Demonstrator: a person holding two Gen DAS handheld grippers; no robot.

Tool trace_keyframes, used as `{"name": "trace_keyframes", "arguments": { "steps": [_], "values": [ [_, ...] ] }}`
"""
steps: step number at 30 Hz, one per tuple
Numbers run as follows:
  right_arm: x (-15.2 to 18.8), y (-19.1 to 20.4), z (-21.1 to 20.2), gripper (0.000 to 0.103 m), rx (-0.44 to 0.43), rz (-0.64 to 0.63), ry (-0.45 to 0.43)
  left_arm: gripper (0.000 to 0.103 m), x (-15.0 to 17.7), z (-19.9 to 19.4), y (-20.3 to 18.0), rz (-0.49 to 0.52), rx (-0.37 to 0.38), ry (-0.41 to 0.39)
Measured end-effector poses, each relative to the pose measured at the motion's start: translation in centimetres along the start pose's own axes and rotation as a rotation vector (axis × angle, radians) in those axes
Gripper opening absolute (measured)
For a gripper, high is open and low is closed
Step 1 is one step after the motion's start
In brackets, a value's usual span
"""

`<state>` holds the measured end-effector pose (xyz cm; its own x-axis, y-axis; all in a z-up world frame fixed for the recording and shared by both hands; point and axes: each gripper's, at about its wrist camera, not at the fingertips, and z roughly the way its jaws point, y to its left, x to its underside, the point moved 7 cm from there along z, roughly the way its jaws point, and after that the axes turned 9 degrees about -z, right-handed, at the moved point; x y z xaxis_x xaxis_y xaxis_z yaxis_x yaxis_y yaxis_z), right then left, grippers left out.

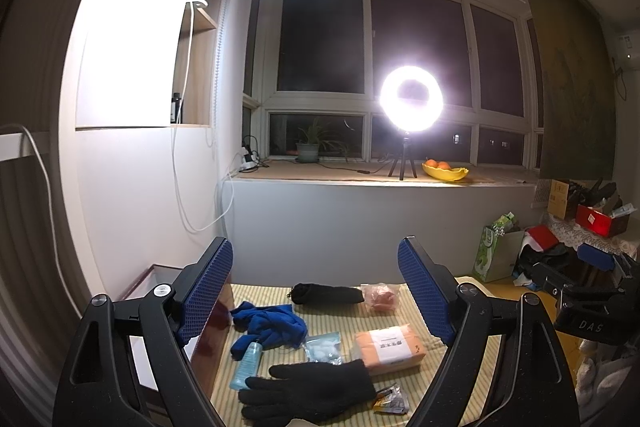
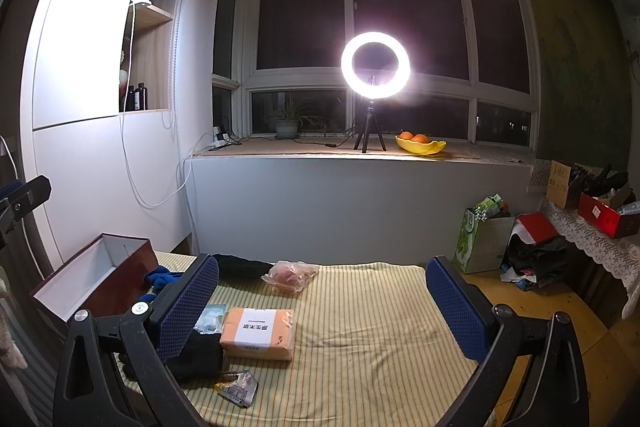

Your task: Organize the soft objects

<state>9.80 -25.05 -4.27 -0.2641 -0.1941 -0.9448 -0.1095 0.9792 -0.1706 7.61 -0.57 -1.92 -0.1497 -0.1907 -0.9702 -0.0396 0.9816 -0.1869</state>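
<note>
A striped cloth covers the table. On it lie a black knit glove, blue gloves, a rolled black fabric piece, a pink bag, an orange tissue pack and a cotton-ball bag. My left gripper hangs open above them, holding nothing. My right gripper is also open and empty, over the cloth to the right of the tissue pack. Its left finger hides part of the black glove. An open dark red box stands at the table's left.
A blue bottle and a snack wrapper lie among the soft items. A ring light and a yellow fruit bowl stand on the windowsill. A green bag and piled clutter sit on the floor at right.
</note>
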Motion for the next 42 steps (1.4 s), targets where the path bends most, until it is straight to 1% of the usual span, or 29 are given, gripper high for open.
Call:
{"name": "trace_keyframes", "arguments": {
  "steps": [13, 22, 30, 34, 42],
  "values": [
    [0.5, 0.0, 0.4, 0.102, -0.010, 0.005, 0.017, 0.085, 0.4, 0.1, -0.7, 0.000, 0.010, 0.013],
    [1.1, -0.2, 1.3, 0.102, -0.016, 0.011, 0.048, 0.085, 0.9, 1.5, -0.2, -0.002, 0.011, 0.051],
    [2.4, -0.9, 3.1, 0.102, -0.023, 0.021, 0.093, 0.085, 2.5, 3.6, 1.0, -0.030, 0.018, 0.127],
    [3.5, -1.4, 4.6, 0.102, -0.031, 0.033, 0.132, 0.085, 3.3, 4.4, 1.6, -0.042, 0.019, 0.168],
    [5.6, -1.5, 7.0, 0.102, -0.117, 0.076, 0.202, 0.085, 5.3, 5.6, 4.5, -0.099, 0.002, 0.255]
  ]
}}
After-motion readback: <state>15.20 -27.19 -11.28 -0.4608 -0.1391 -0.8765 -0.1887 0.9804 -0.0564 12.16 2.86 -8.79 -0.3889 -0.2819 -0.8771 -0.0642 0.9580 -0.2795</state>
